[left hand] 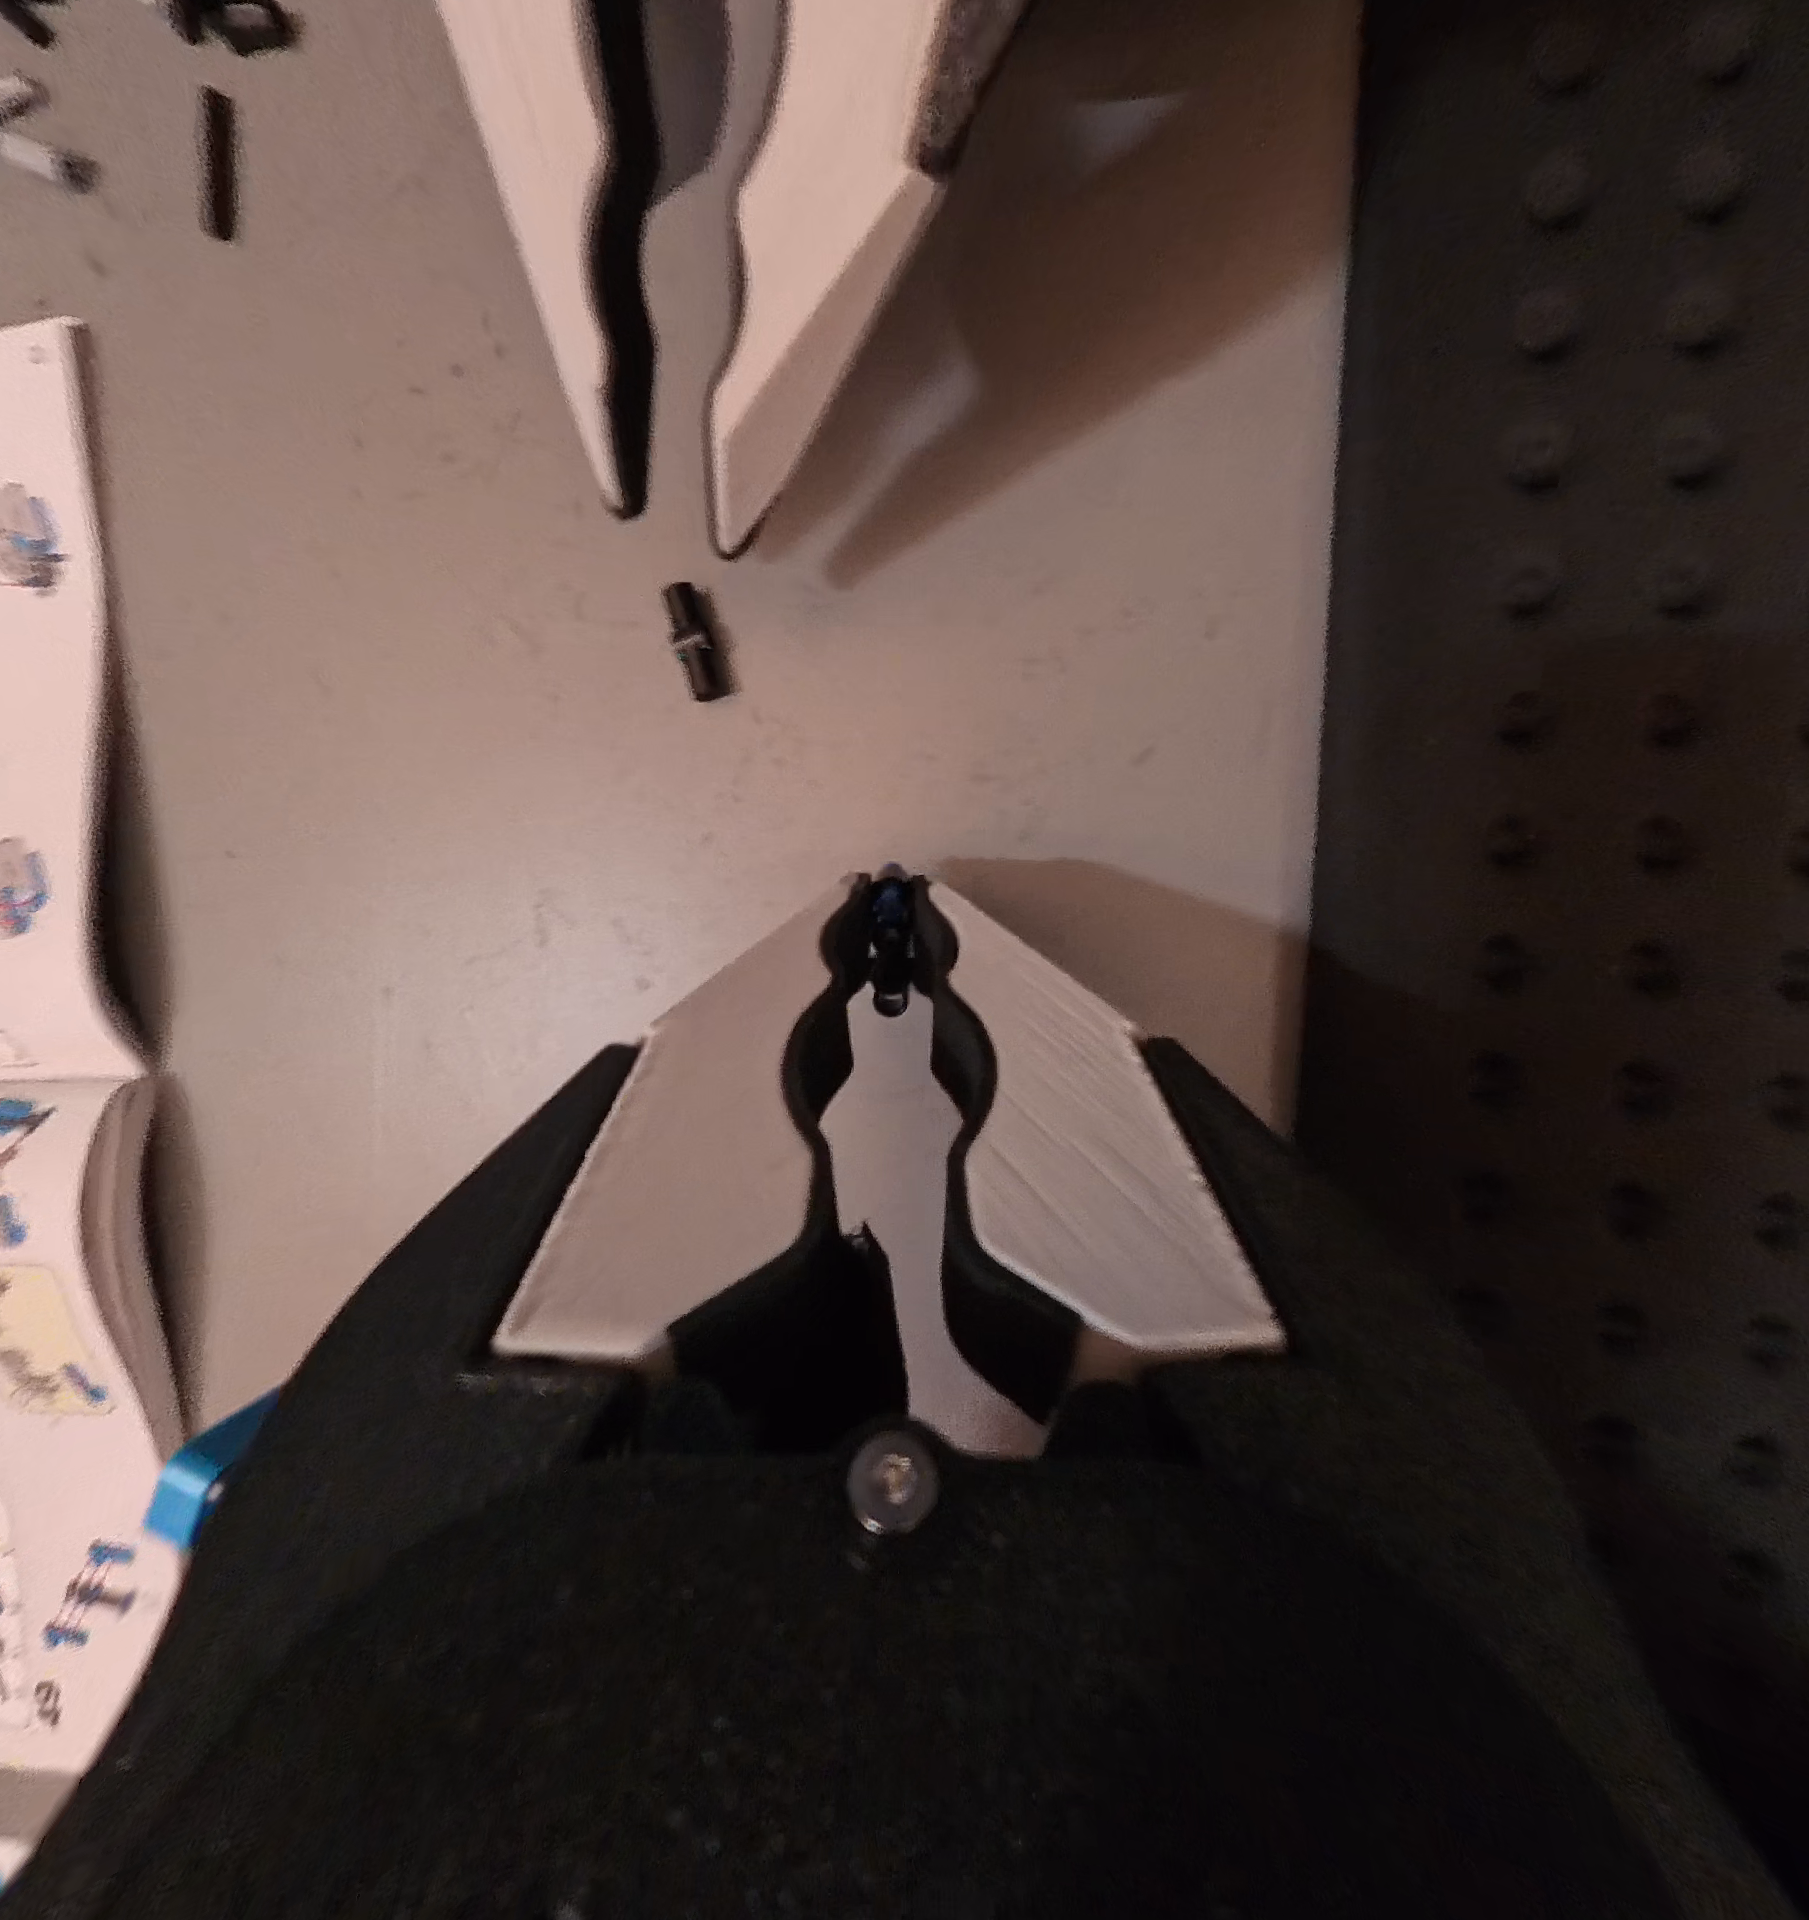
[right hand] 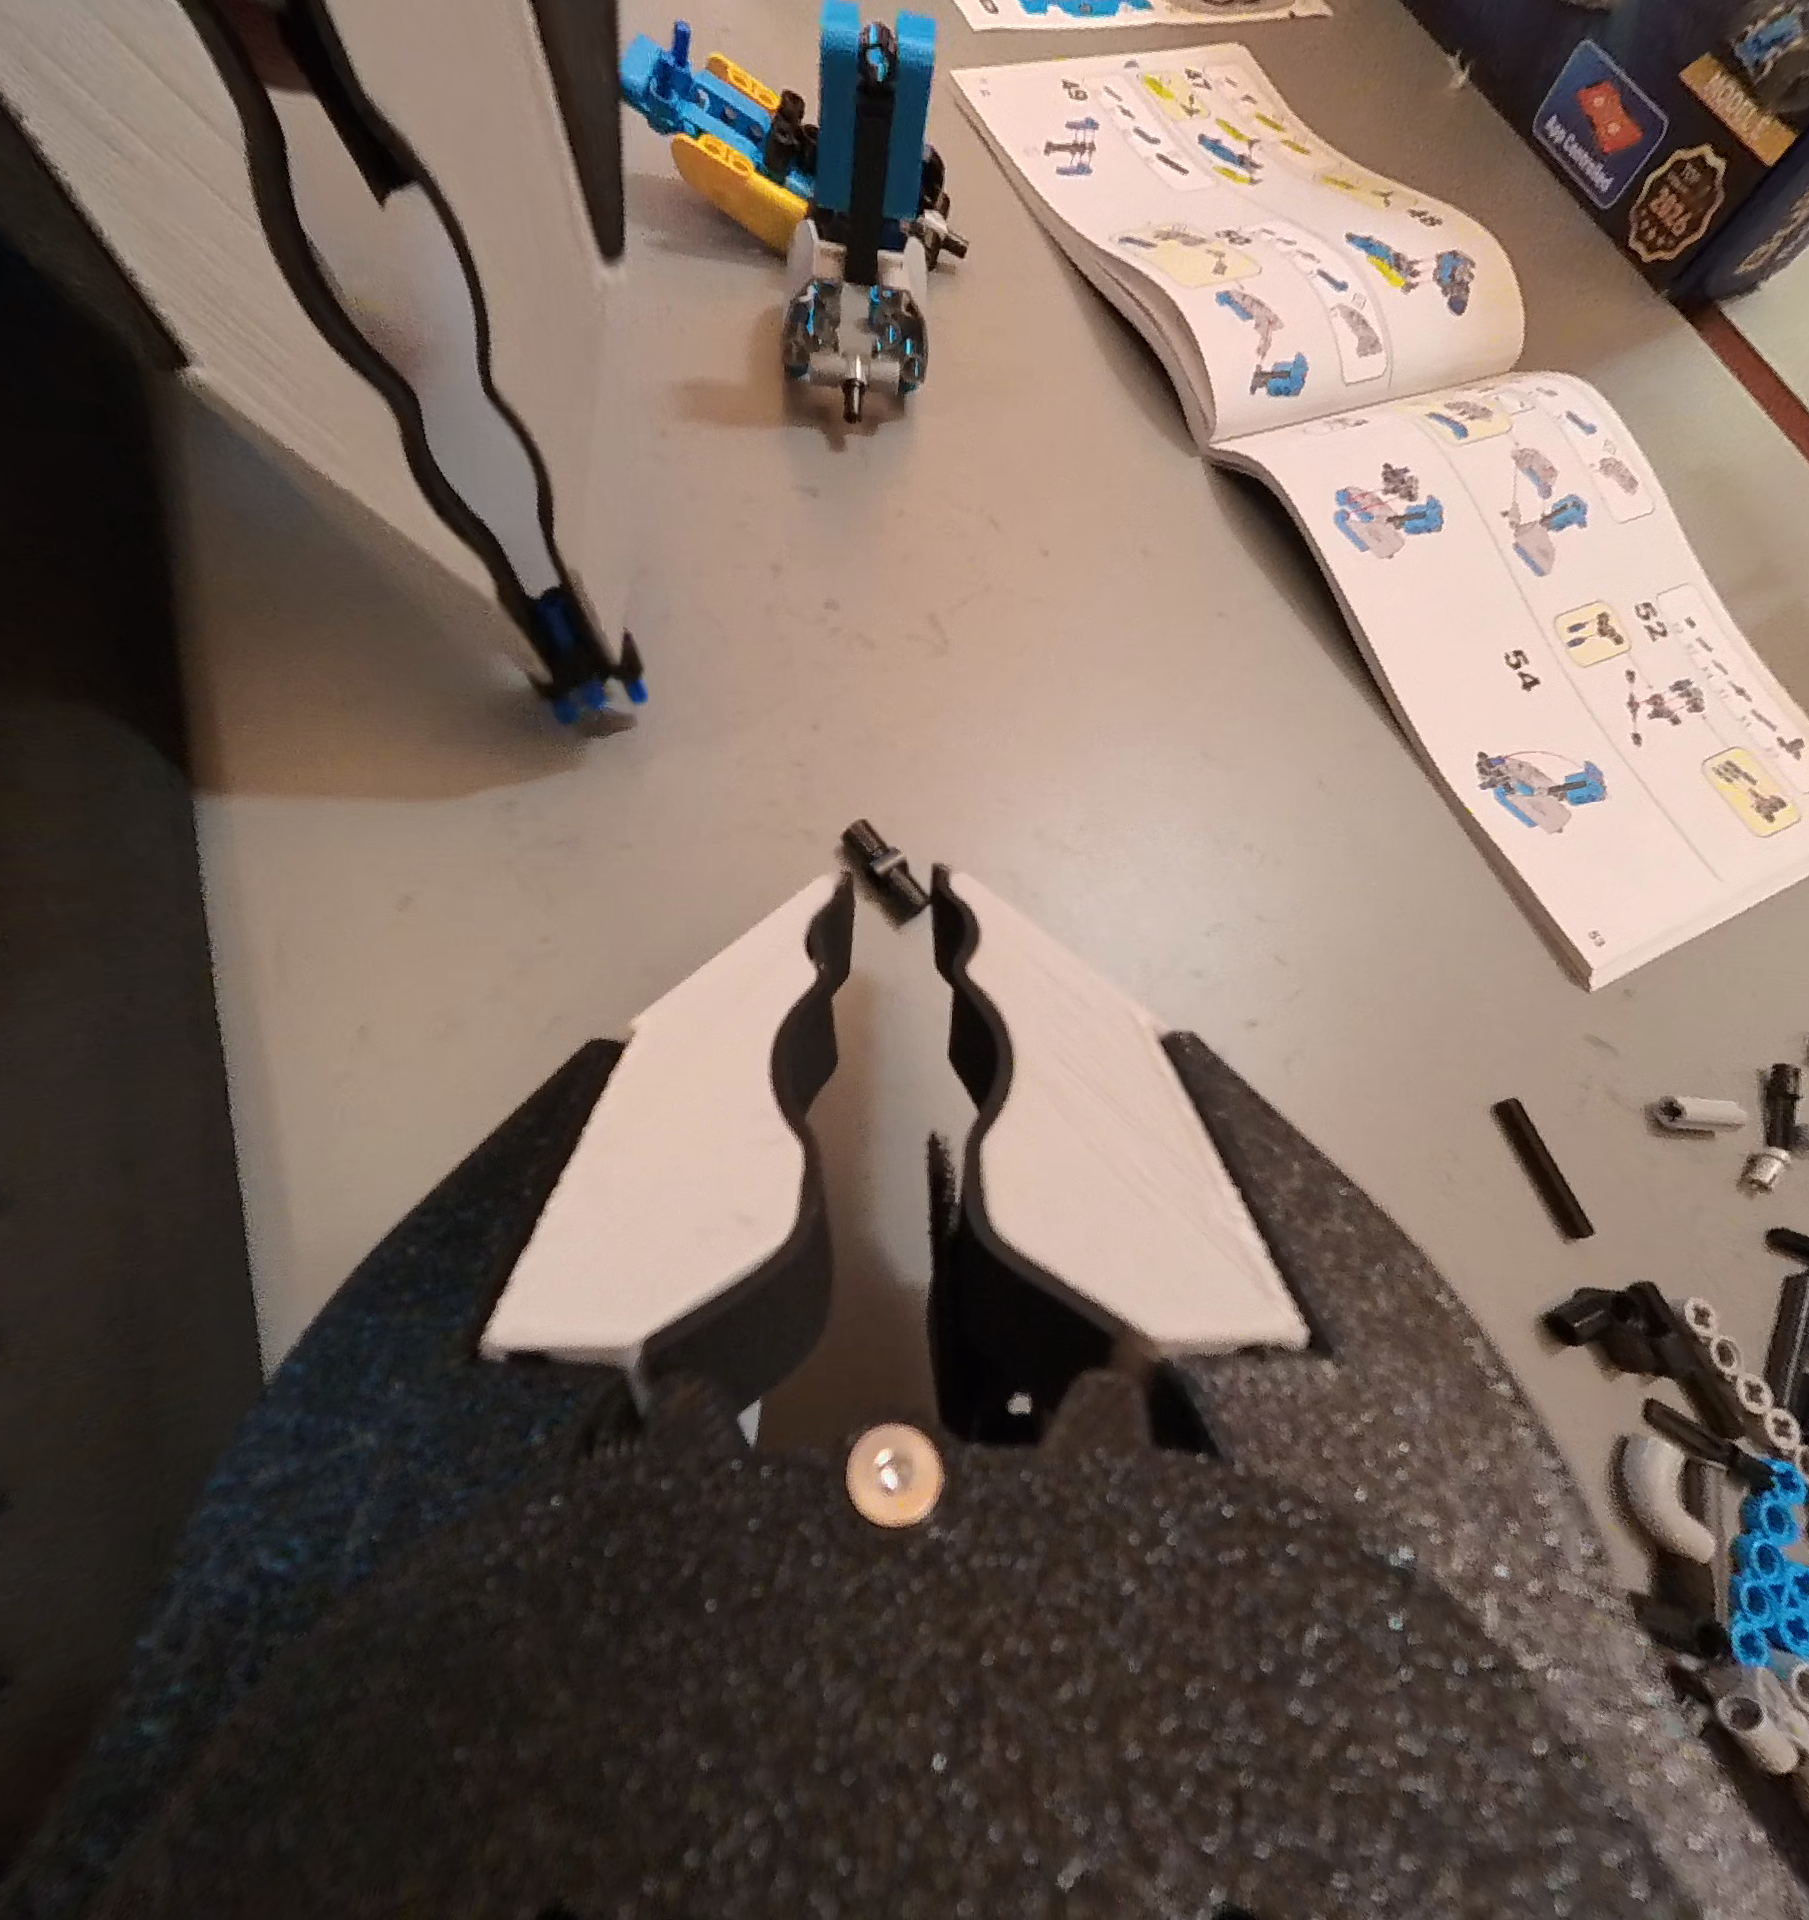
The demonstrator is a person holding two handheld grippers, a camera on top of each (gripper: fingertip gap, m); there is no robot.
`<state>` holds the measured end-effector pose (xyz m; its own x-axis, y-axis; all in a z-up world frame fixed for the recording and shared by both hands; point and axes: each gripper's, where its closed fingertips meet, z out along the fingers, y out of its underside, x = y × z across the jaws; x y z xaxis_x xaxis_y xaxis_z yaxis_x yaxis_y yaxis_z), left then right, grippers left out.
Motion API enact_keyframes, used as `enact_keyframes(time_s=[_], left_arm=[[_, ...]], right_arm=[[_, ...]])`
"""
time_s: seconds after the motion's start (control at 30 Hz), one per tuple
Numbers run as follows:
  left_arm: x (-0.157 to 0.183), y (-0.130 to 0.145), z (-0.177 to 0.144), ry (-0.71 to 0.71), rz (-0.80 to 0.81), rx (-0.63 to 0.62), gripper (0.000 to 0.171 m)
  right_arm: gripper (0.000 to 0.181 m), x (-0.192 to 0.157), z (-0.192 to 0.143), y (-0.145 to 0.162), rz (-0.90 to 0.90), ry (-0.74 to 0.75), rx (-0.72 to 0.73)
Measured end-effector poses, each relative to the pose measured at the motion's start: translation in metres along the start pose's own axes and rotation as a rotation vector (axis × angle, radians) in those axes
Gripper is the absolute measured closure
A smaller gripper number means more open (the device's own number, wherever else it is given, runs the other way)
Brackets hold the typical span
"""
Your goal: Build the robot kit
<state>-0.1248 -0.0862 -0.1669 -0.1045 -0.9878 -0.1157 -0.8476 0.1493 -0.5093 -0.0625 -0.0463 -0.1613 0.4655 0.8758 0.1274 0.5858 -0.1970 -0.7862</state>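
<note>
Black connector pin [right hand: 884,868] is lying loose on the bench [right hand: 1035,675], right at the mouth of the right gripper [right hand: 892,883]. Its jaws are standing slightly apart with one tip on each side of the pin's near end, gripping nothing.

At 10 o'clock in the right wrist view, the left gripper [right hand: 580,665] is pointing down at the bench, well apart from the pin. Its jaws are pinching a small blue-and-black piece [left hand: 889,940], whose blue studs are poking out below the tips.

Farther out at 12 o'clock, one partly built model [right hand: 848,208] in blue, yellow and grey is standing on the bench. At 2 o'clock one instruction booklet [right hand: 1399,468] is lying open. Beyond it, at the top right corner, dark printed boxes [right hand: 1658,156] are sitting; at least one, the count unclear.

At 4 o'clock one black rod [right hand: 1539,1169] is lying apart from a pile of loose parts [right hand: 1762,1455], black, grey and blue, too many and too tangled to count.

One dark studded plate [left hand: 1606,935] is running along the 3 o'clock edge of the left wrist view.
</note>
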Motion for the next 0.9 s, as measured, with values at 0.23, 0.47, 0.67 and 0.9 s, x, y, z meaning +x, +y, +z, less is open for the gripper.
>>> enact_keyframes(time_s=[0.23,0.47,0.67,0.9], left_arm=[[-0.031,-0.027,-0.045,-0.178,-0.307,0.424,0.165],[-0.045,-0.021,-0.066,-0.258,-0.582,0.771,0.165],[-0.041,-0.021,-0.060,-0.251,-0.552,0.750,0.165],[-0.037,-0.021,-0.057,-0.243,-0.537,0.736,0.164]], right_arm=[[0.161,0.000,0.011,0.006,-0.037,-0.052,-0.091],[0.161,-0.001,0.012,0.012,-0.050,-0.107,-0.196],[0.160,-0.005,0.015,0.016,0.014,-0.094,-0.200],[0.159,0.001,0.023,0.009,0.002,-0.078,-0.178]])
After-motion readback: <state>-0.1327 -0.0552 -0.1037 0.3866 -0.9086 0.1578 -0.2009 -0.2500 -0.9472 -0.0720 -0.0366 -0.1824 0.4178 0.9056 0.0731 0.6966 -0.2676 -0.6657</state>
